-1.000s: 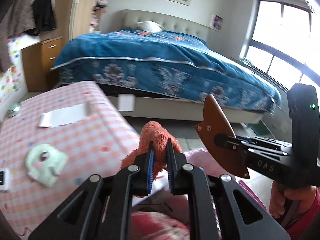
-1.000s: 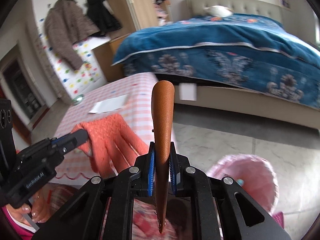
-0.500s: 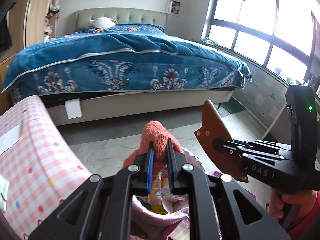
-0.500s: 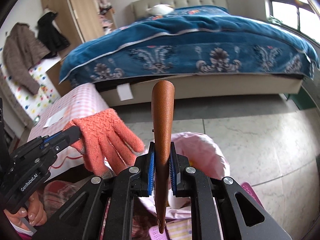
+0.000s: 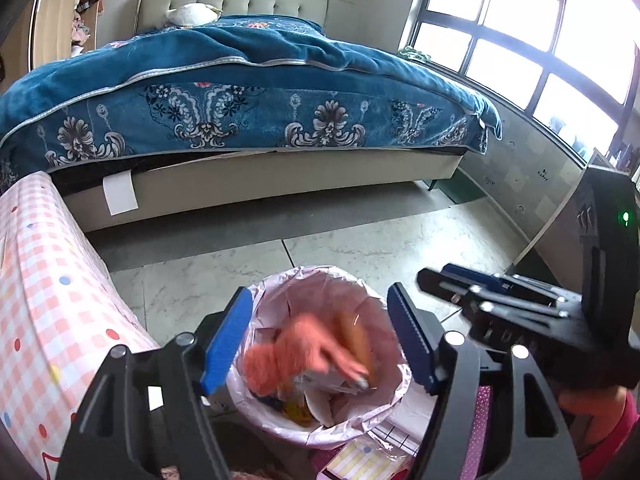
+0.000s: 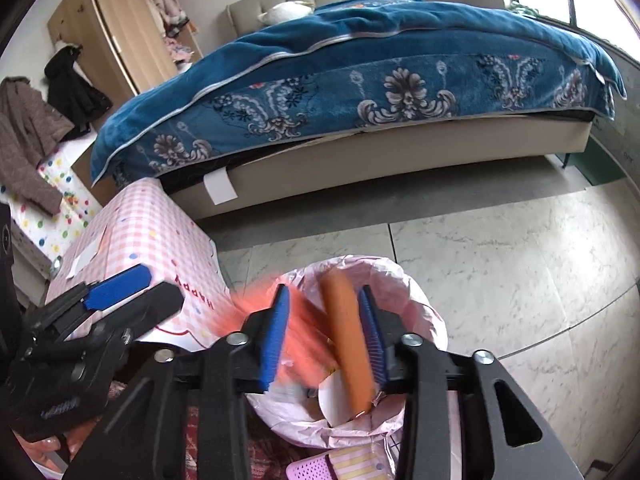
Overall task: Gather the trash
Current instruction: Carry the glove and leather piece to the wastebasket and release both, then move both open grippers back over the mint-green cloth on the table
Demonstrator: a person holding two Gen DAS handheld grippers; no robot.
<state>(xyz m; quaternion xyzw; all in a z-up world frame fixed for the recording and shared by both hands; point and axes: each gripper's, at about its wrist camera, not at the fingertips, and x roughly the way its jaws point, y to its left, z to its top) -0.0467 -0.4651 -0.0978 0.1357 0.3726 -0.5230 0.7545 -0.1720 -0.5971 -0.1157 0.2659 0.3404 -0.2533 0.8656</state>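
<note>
A trash bin lined with a pink bag (image 5: 280, 428) (image 6: 424, 316) stands on the floor below both grippers. My left gripper (image 5: 318, 340) is open above it, and the orange knitted glove (image 5: 304, 354) falls blurred into the bin; the glove also shows blurred in the right wrist view (image 6: 304, 320). My right gripper (image 6: 324, 336) is open, and the brown leather piece (image 6: 348, 340) drops between its fingers, blurred, over the bin. The right gripper also shows in the left wrist view (image 5: 500, 300), and the left gripper in the right wrist view (image 6: 116, 288).
A table with a pink checked cloth (image 5: 44, 304) (image 6: 140, 232) stands left of the bin. A bed with a blue blanket (image 5: 240, 92) lies across the grey marble floor (image 5: 360, 240). A window (image 5: 540, 32) is at right. Striped pink paper (image 6: 352, 464) lies by the bin's base.
Both grippers opened over the bin. The orange glove left the left gripper and the brown leather piece left the right one; both are dropping into the bin.
</note>
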